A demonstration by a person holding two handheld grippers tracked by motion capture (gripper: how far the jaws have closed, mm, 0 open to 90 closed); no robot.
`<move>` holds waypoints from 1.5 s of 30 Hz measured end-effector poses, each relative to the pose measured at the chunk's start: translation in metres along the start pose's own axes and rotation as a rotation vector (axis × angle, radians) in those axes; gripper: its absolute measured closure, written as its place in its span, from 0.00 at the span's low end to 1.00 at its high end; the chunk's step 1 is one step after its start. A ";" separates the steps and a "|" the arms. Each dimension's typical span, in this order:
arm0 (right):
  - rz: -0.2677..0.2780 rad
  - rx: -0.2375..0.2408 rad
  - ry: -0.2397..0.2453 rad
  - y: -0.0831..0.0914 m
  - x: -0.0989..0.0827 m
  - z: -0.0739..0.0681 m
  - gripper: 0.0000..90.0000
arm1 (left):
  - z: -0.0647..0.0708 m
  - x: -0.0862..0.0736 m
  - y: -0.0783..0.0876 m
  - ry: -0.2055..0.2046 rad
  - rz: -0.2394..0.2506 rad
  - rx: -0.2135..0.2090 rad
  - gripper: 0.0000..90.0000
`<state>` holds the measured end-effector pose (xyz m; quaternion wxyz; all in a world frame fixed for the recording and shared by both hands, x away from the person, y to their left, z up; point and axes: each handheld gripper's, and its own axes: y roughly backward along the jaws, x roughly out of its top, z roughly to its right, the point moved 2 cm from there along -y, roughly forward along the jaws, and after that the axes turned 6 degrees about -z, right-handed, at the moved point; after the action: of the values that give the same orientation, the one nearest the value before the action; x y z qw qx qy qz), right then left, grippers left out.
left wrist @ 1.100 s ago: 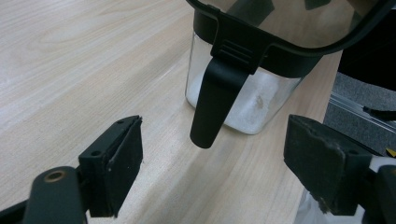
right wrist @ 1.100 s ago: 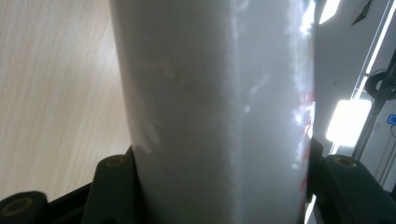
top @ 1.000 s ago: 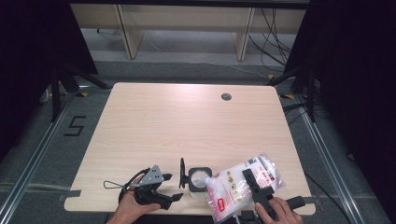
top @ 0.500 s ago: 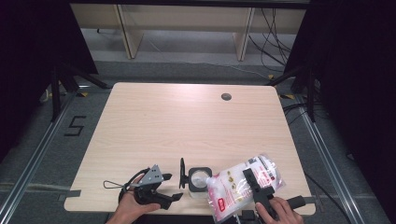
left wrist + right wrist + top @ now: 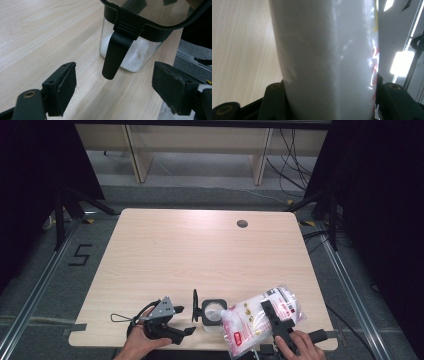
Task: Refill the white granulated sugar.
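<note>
A clear square container [image 5: 212, 312] with a black rim stands near the table's front edge, white powder inside it [image 5: 130, 55]. Its black-framed lid [image 5: 195, 305] is swung open on the left side, and a black latch tab [image 5: 115, 53] hangs down from the rim. My left gripper [image 5: 181, 321] is open just left of the container; the tab hangs between its jaws without touching them. My right gripper [image 5: 272, 317] is shut on a plastic bag of white powder [image 5: 260, 320] with red print, held tilted beside the container. The bag [image 5: 329, 60] bulges between the jaws.
The wooden table [image 5: 200, 255] has a round cable hole [image 5: 242, 223] at the back right. Both hands sit at the front edge. Shelving and cables lie on the floor beyond the table.
</note>
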<state>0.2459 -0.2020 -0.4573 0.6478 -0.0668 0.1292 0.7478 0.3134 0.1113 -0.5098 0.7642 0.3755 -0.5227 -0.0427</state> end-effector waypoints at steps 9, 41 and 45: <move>0.005 -0.014 0.002 -0.001 0.000 0.000 0.52 | 0.000 0.000 0.000 -0.002 -0.005 -0.003 0.22; -0.019 0.000 -0.031 0.001 -0.002 -0.003 0.52 | -0.002 0.000 0.001 -0.004 -0.012 0.004 0.22; -0.015 -0.006 -0.018 0.001 -0.002 -0.002 0.52 | -0.004 0.000 0.002 -0.028 -0.018 0.008 0.22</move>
<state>0.2452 -0.2044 -0.4581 0.6544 -0.0629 0.1205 0.7438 0.3158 0.1146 -0.5093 0.7549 0.3826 -0.5301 -0.0525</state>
